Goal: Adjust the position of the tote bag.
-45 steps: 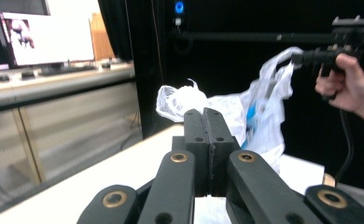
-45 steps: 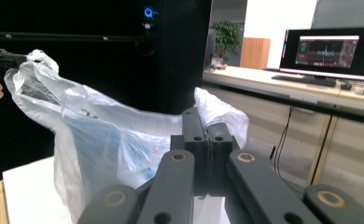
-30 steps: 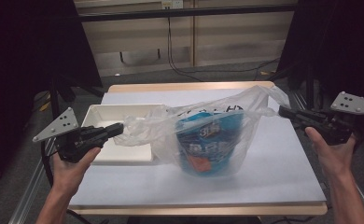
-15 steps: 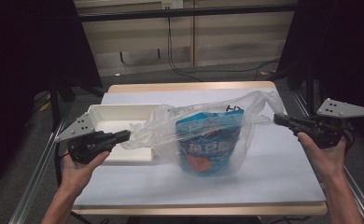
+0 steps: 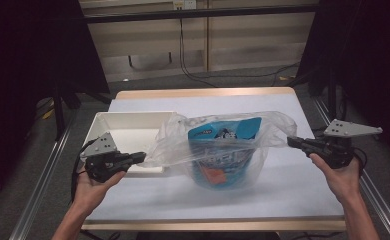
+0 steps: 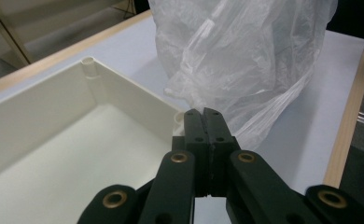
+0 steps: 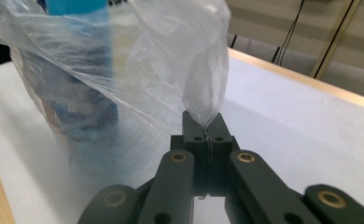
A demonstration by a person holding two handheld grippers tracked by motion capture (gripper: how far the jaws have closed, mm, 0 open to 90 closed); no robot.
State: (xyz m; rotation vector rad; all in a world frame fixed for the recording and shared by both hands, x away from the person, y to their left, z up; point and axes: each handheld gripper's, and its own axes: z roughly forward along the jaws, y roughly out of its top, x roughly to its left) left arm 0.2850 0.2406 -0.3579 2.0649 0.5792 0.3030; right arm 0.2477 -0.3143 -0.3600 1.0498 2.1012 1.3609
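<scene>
The left gripper (image 5: 142, 158) is clenched on one edge of the clear plastic bag (image 5: 223, 150), and the right gripper (image 5: 291, 142) is clenched on the opposite edge — the film runs right into its closed jaws in the right gripper view (image 7: 203, 122). Stretched between the two, the bag rests on the white table (image 5: 293, 190) with a blue snack pouch (image 5: 222, 155) upright inside it. Just beside the left gripper, partly beneath it, lies a white tray (image 5: 128, 131) — the bag's near side bulges just ahead of that gripper's tips (image 6: 203, 114).
</scene>
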